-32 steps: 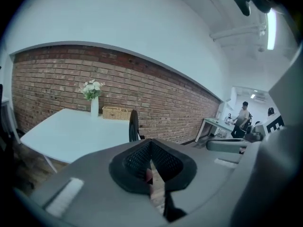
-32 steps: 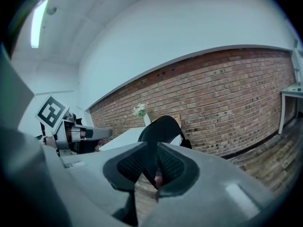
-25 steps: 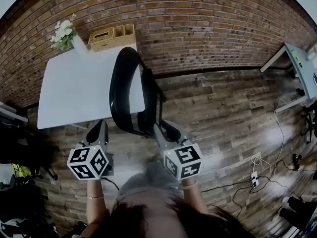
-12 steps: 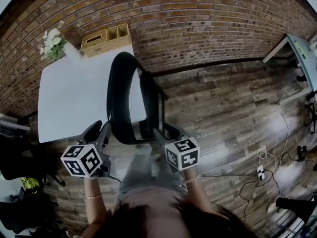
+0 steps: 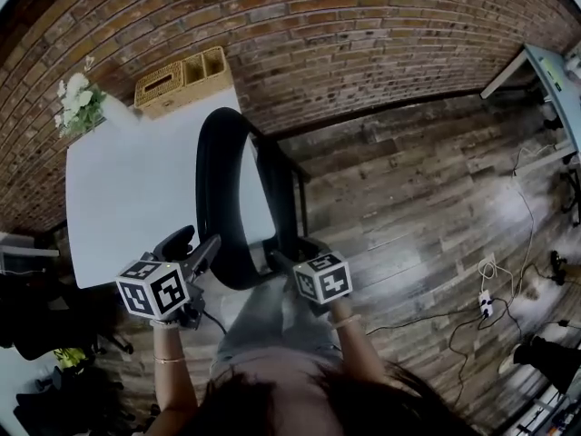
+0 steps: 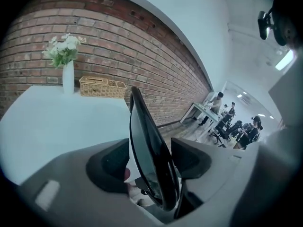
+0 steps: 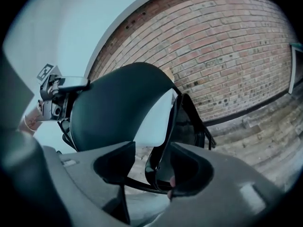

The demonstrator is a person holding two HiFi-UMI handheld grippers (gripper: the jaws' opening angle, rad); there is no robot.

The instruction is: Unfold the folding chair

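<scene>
Both claws have just been opening: the left claw [image 6: 149, 162] stands wide, the black rim of the folding chair [image 6: 147, 141] between its jaws, clear of both pads. The right claw [image 7: 149, 167] gapes too, a chair edge between its jaws, close by the right one. A second ago both were pinched tighter.

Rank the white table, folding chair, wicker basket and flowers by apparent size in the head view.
1. white table
2. folding chair, though it stands nearer the camera, which enlarges it
3. wicker basket
4. flowers
</scene>
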